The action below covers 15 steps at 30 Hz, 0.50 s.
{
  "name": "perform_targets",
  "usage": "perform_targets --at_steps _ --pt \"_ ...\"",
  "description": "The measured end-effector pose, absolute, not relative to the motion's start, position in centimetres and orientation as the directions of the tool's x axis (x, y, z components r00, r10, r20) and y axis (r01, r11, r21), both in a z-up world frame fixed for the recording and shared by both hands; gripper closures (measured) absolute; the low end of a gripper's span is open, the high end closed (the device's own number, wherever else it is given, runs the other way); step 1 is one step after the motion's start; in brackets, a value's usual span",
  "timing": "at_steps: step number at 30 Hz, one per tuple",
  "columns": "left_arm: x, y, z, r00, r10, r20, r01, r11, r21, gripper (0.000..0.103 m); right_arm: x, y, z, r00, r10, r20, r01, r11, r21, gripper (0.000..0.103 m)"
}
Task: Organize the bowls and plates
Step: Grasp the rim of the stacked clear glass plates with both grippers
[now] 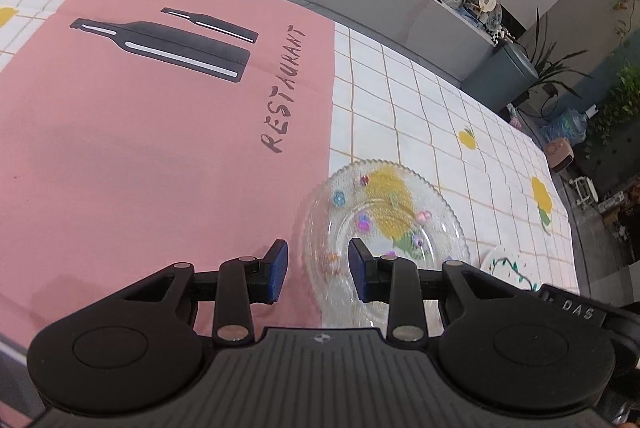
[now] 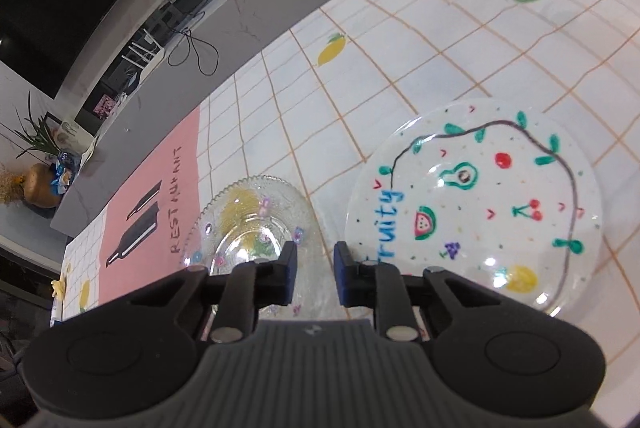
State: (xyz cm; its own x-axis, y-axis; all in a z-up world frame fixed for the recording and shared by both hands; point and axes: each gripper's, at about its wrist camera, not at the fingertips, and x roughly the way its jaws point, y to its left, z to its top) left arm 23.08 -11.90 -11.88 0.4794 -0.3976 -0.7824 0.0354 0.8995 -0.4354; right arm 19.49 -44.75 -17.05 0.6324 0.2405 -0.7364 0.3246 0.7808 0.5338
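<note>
Left gripper [image 1: 318, 270]: open, empty, over near rim of glass plate [image 1: 384, 220] | right gripper [image 2: 315, 274]: open, empty, between glass plate and fruit plate [image 2: 472, 203] on table [image 2: 420, 39] | we pinch one rim squarely, lift level.

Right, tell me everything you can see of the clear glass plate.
The glass plate is round and see-through, with a beaded, scalloped rim, a pebbled wall and a smooth flat centre. Small coloured flowers dot it: pink, blue, purple. It lies flat and upright on the tablecloth, over a yellow fruit print and right at the edge of the pink panel. It holds nothing. The fruit plate lies beside it, apart by a narrow gap. The open left claw brackets its near rim; contact is unclear.
</note>
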Motion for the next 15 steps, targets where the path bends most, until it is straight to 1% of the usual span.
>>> perform_targets --at_steps 3,5,7,9,12,15 --pt "23.7 -11.9 -12.2 0.48 -0.396 -0.783 0.027 0.899 -0.438 0.068 20.1 -44.6 -17.7 0.622 0.247 -0.743 0.325 0.782 0.532 0.086" --pt "24.0 -11.8 -12.4 0.479 -0.401 -0.781 0.031 0.897 -0.441 0.074 20.2 -44.6 -18.0 0.624 0.254 -0.739 0.325 0.775 0.541 0.09" --pt "24.3 -11.8 -12.6 0.478 -0.407 -0.779 0.035 0.894 -0.446 0.082 20.2 -44.6 -18.1 0.63 0.261 -0.731 0.324 0.767 0.553 0.091" --pt "24.4 -11.8 -12.7 0.474 -0.414 -0.777 0.037 0.891 -0.452 0.088 20.3 -44.6 -18.3 0.631 0.264 -0.73 0.327 0.762 0.559 0.094" --pt "24.3 -11.9 -12.6 0.479 -0.408 -0.778 0.038 0.895 -0.445 0.091 20.3 -44.5 -18.3 0.63 0.262 -0.731 0.328 0.764 0.556 0.096" --pt "24.1 -11.7 -12.5 0.478 -0.404 -0.78 0.034 0.896 -0.444 0.092 20.3 -44.5 -18.3 0.625 0.267 -0.734 0.331 0.761 0.558 0.097"
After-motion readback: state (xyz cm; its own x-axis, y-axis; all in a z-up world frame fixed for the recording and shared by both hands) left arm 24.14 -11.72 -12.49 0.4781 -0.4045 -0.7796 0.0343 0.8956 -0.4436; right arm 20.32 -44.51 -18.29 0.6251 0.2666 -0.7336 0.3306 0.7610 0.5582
